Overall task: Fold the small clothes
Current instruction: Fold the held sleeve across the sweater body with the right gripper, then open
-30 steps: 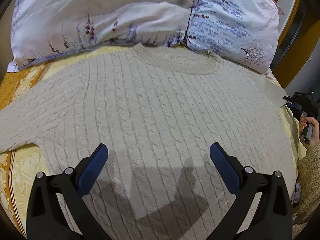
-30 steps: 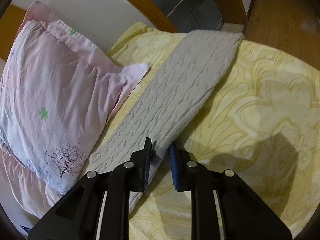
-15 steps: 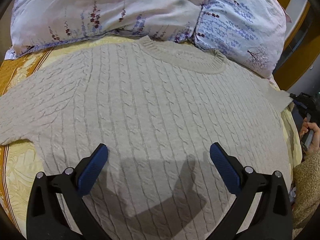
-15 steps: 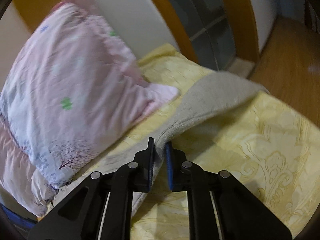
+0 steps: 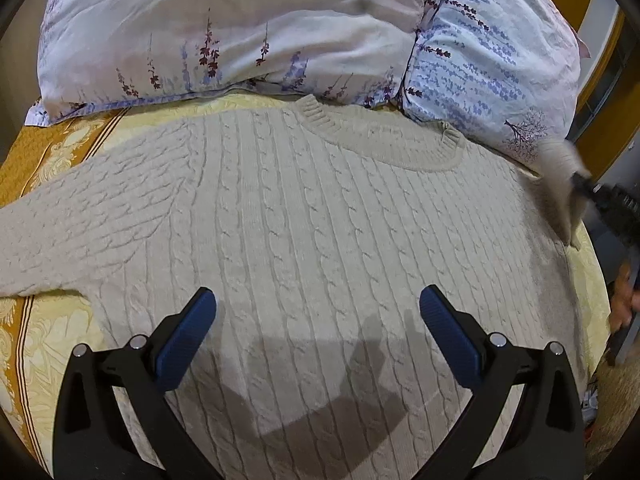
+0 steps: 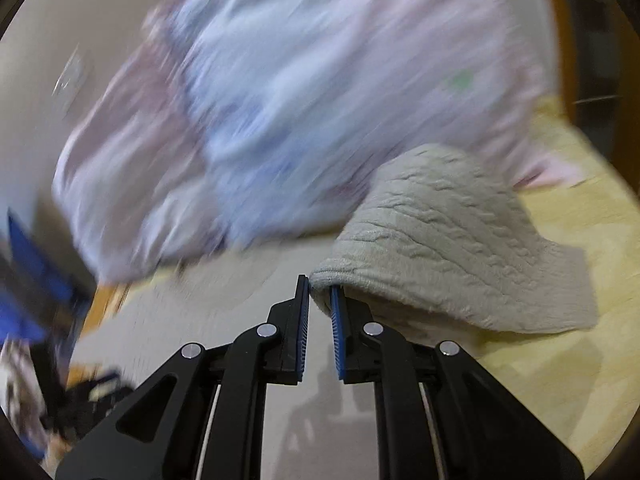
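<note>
Across the bed, a yellow patterned bedspread (image 5: 44,344) carries the cream cable-knit sweater (image 5: 320,232), which lies flat on its back with the ribbed neckline (image 5: 384,148) toward two floral pillows (image 5: 240,32) at the head and its body running lengthwise toward the left gripper (image 5: 318,320). One sleeve (image 5: 72,232) stretches out flat to the left side of that view; the other sleeve (image 6: 452,248) is raised off the bedspread at the far right, arched over in a soft hump. The right gripper (image 6: 319,300) has this raised sleeve pinched by its edge, jaws nearly closed with only the thickness of the knit between the blue pads (image 6: 336,320). The left gripper hovers over the lower chest of the sweater with jaws spread wide and nothing between them; whether its tips touch the knit I cannot tell. The relation that matters for the fold is that the held sleeve's long axis runs outward from the shoulder, away from the body, while the sweater's torso lies inward, to the left of the right gripper, so the sleeve would likely need to be carried across toward the chest, with the right hand plainly the nearer one for that. As for material, the knit is thick, with raised rope-like cables in parallel columns; it looks soft and heavy enough to drape rather than crease sharply. The pillows, in thin wrinkled cotton, are blurred in the right wrist view.
</note>
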Available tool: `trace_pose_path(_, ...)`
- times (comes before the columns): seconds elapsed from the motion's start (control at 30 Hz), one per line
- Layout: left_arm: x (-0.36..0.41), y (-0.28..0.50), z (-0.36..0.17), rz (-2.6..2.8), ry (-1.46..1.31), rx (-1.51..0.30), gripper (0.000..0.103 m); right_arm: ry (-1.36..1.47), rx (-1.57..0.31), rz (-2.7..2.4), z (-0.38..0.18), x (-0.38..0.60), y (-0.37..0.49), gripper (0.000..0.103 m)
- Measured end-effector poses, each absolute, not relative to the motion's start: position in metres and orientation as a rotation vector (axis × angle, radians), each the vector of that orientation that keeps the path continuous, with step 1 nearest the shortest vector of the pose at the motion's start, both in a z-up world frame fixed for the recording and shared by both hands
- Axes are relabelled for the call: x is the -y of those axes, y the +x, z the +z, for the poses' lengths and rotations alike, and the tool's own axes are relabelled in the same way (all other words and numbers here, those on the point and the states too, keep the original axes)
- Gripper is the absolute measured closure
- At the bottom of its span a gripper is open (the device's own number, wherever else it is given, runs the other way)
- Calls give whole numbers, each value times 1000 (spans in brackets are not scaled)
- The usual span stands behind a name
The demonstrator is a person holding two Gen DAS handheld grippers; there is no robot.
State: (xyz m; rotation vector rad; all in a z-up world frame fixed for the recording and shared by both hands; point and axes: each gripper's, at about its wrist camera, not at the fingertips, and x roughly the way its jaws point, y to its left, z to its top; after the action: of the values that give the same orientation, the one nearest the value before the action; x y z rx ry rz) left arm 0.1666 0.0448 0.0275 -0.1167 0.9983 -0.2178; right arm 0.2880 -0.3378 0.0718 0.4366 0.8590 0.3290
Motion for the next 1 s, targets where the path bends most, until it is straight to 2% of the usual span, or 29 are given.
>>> trace_pose_path(0.17,-47,169,28,-226,-132,-1008,2,484,-1030,393,29,306,293,89)
trace_pose_path(0.2,-49,169,29,-231,-142,-1011,2,526,-1049,402,24,309,295,84)
trace_pose_path(0.27,-51,170,30,-244,-162,-1014,2,646,-1050,402,17,327,292,65)
trace_pose_path(0.3,-52,170,30,-248,-171,-1013,2,702,-1043,391,16,336,291,52)
trace_pose_path(0.33,-54,170,32,-254,-181,-1009,2,752,-1031,374,15,346,289,48)
trace_pose_path(0.57,-61,173,39,-294,-242,-989,2,1006,-959,169,-3,422,278,49)
trace_pose_path(0.7,-68,178,39,-322,-319,-989,2,1042,-935,31,-8,449,275,50)
trace_pose_path(0.8,-73,182,40,-327,-355,-984,2,1017,-931,-75,-11,460,273,63)
trace_pose_path(0.93,-82,187,39,-335,-406,-976,2,917,-926,-151,-7,463,272,89)
trace_pose_path(1.0,-89,190,38,-344,-452,-971,2,828,-891,-169,4,461,271,91)
